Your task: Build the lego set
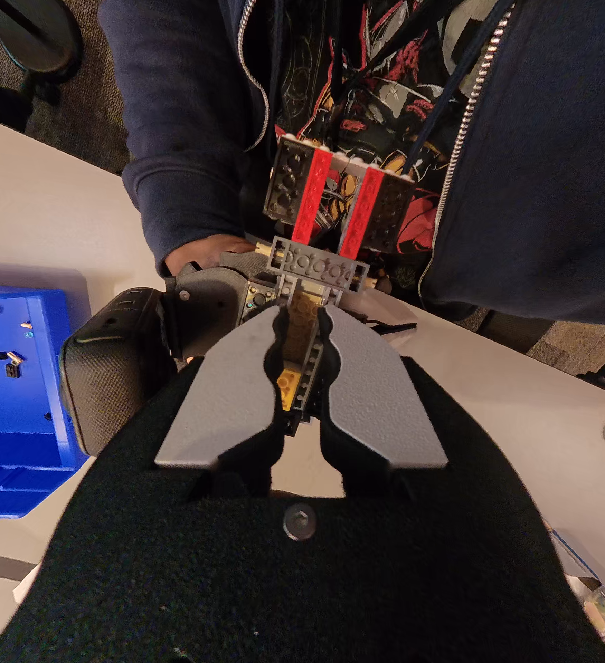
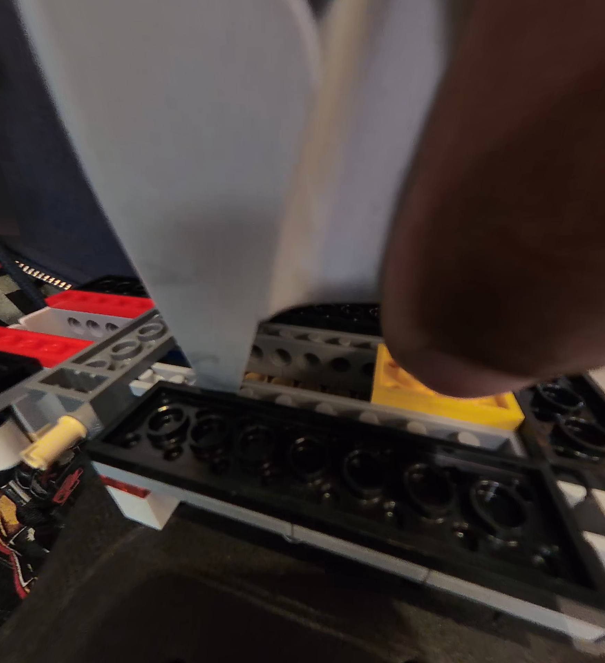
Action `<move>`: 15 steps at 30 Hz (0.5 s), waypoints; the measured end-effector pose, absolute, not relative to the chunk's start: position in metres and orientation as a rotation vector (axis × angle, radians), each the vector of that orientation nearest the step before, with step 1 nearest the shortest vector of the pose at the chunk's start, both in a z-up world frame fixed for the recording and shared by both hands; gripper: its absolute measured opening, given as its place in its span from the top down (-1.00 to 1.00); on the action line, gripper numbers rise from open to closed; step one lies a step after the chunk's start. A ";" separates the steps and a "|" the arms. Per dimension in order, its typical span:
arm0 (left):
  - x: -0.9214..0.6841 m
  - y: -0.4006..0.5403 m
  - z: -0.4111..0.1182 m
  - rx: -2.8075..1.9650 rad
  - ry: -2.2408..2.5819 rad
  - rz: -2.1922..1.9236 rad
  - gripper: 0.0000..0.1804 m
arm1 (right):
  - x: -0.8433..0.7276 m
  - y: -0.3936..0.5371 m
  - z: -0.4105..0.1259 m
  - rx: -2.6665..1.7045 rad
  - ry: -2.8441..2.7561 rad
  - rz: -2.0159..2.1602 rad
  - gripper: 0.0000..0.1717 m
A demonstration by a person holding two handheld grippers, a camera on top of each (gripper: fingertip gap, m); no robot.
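because the brick model [image 1: 329,229] is built from many small plates, the left hand-held gripper [image 1: 302,315] clamps its narrow middle, one grey finger [image 1: 236,380] on each side of the tan and yellow strip, so the model is lifted clear of the white desk [image 1: 491,376] with its underside turned to the camera. from the grasp the model runs toward twelve o'clock: a dark grey crossbar [image 1: 317,263], then two red beams [image 1: 315,193], with black plates at their outer sides at eleven and one o'clock. behind it is the person's dark blue zipped jacket [image 1: 186,107].

at nine o'clock of the grasp, the right hand-held gripper's [image 1: 121,362] black body lies just beside the model, a hand [image 1: 207,251] on its handle at ten o'clock. whether its fingers stand apart or together, i cannot tell: its own view is blurred, and shows only a long black plate [image 2: 329,477] close in front, a yellow piece [image 2: 437,401] at two o'clock and a cream pin [image 2: 55,445] at nine o'clock. farther out at nine o'clock, a blue tray [image 1: 49,376] on the desk keeps small loose parts together.
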State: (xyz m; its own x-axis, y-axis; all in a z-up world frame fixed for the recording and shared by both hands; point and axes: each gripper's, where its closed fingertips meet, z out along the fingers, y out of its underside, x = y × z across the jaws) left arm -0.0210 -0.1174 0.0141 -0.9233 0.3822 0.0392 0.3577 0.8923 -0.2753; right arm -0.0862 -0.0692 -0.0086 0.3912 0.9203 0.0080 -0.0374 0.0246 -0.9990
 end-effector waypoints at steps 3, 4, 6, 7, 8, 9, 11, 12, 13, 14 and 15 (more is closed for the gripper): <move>-0.021 -0.118 0.014 -0.580 -2.958 0.423 0.80 | -0.087 -0.069 -0.009 -1.328 -0.891 0.915 0.14; -0.022 -0.118 0.014 -0.581 -2.956 0.427 0.80 | -0.087 -0.070 -0.009 -1.327 -0.892 0.913 0.14; -0.022 -0.118 0.013 -0.582 -2.956 0.433 0.80 | -0.087 -0.070 -0.009 -1.326 -0.896 0.910 0.08; -0.022 -0.118 0.013 -0.582 -2.957 0.433 0.80 | -0.087 -0.069 -0.010 -1.327 -0.895 0.911 0.07; -0.021 -0.118 0.013 -0.582 -2.958 0.433 0.80 | -0.087 -0.069 -0.010 -1.328 -0.894 0.911 0.07; -0.021 -0.118 0.012 -0.580 -2.959 0.436 0.80 | -0.087 -0.069 -0.010 -1.329 -0.893 0.913 0.13; -0.021 -0.117 0.012 -0.580 -2.960 0.438 0.80 | -0.087 -0.068 -0.011 -1.334 -0.891 0.913 0.24; -0.021 -0.116 0.012 -0.587 -2.963 0.433 0.80 | -0.086 -0.067 -0.012 -1.340 -0.888 0.909 0.30; -0.021 -0.115 0.012 -0.603 -2.970 0.424 0.80 | -0.085 -0.065 -0.012 -1.348 -0.882 0.903 0.14; -0.021 -0.114 0.012 -0.617 -2.974 0.417 0.81 | -0.085 -0.064 -0.012 -1.353 -0.872 0.904 0.29; -0.021 -0.113 0.014 -0.616 -2.972 0.420 0.81 | -0.084 -0.062 -0.011 -1.359 -0.861 0.906 -0.34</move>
